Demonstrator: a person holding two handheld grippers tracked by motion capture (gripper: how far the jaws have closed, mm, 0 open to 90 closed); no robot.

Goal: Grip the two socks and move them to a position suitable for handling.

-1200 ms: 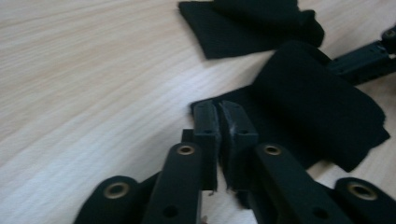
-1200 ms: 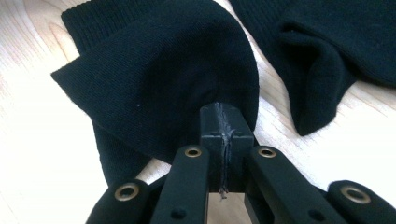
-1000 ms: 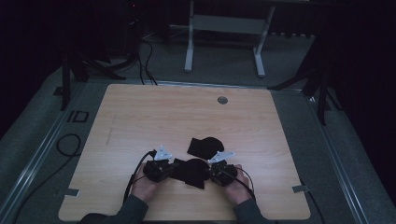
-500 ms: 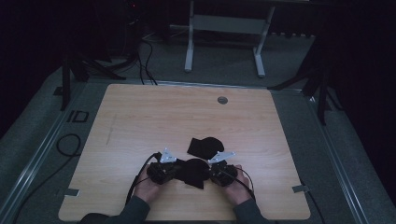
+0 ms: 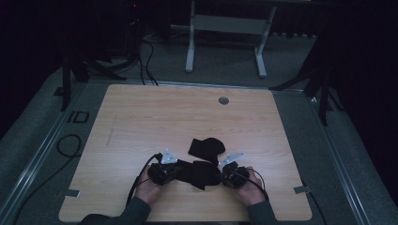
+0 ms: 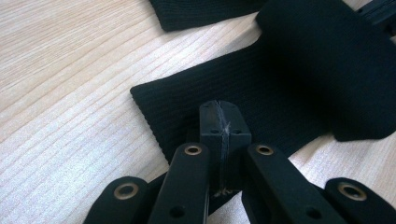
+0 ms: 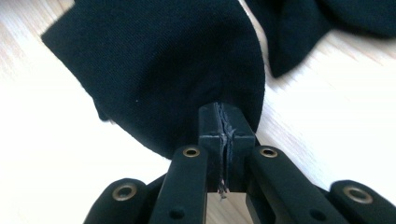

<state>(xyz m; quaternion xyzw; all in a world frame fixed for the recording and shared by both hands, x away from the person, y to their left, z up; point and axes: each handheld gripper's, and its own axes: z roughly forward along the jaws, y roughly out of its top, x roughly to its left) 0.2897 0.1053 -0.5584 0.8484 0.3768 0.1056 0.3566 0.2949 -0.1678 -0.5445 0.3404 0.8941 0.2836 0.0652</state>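
1. Near the table's (image 5: 141, 117) front edge, the left gripper (image 5: 165, 172) pinches the cuff of a black sock (image 5: 199, 172); the right gripper (image 5: 229, 176) pinches its toe end.
2. Second sock (image 5: 206, 146) lies just behind, untouched; pairing remains.
3. Since the earlier frame, the left gripper has edged slightly toward the table's right side.

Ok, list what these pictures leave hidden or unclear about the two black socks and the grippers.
- Held sock, high view: too dark and small to tell how it is folded.
- Left gripper: its closed jaws cover the pinched ribbed cuff edge.
- Right gripper: same, over the smooth end.
- Second sock: cut off by the top edge in both gripper views.
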